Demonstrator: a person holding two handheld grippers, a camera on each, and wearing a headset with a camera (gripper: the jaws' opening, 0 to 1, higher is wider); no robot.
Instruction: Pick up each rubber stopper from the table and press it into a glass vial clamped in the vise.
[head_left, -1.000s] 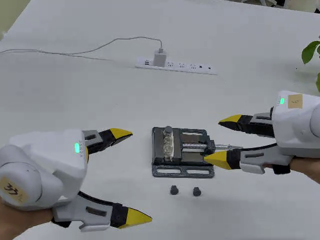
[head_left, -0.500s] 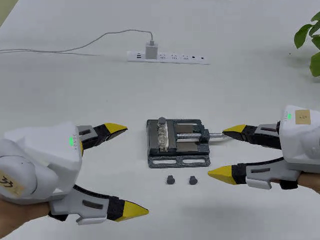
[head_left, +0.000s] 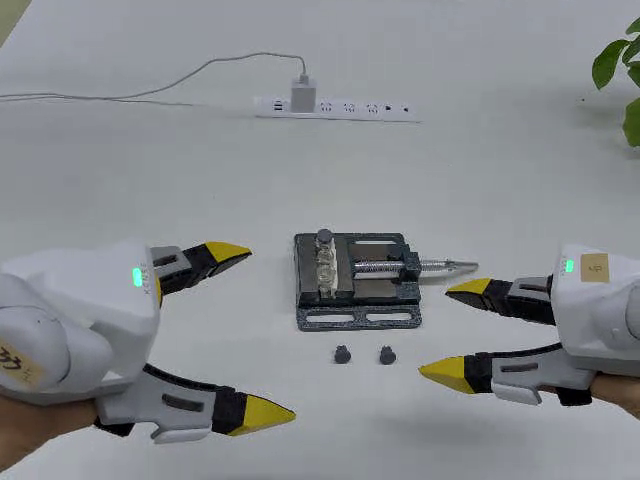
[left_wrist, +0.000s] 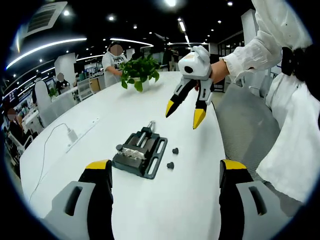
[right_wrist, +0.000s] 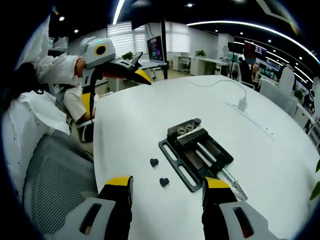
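Head view looks down on a white bench (head_left: 150, 190) with a small dark vise (head_left: 365, 292) at its middle. A short row of glass vials (head_left: 325, 270) stands upright, clamped between the vise's plates on its left side. The farthest vial carries a dark cap (head_left: 324, 237) that looks like a stopper, while the nearer ones are open at the top. The vise's screw (head_left: 440, 266) sticks out to the right. Two dark rubber stoppers (head_left: 342, 354) lie on the bench just in front of the vise, side by side but not touching each other or the vise. The left gripper (head_left: 248, 332) hangs at the lower left with its yellow-tipped fingers (head_left: 228, 251) spread wide and nothing between them, well apart from the vise. The right gripper (head_left: 452, 331) hangs at the lower right, its fingers (head_left: 470, 288) also spread wide and empty. Its upper tip is near the end of the screw without touching it, and its lower tip is level with the stoppers, off to their right. At the far side of the bench lies a white power strip (head_left: 345, 107) with a plug (head_left: 303, 97) in it and a cable (head_left: 150, 92) trailing off to the left. Green leaves of a plant (head_left: 622, 58) show at the right edge. In the right gripper view the two stoppers lie between that gripper's own fingers and the vise.
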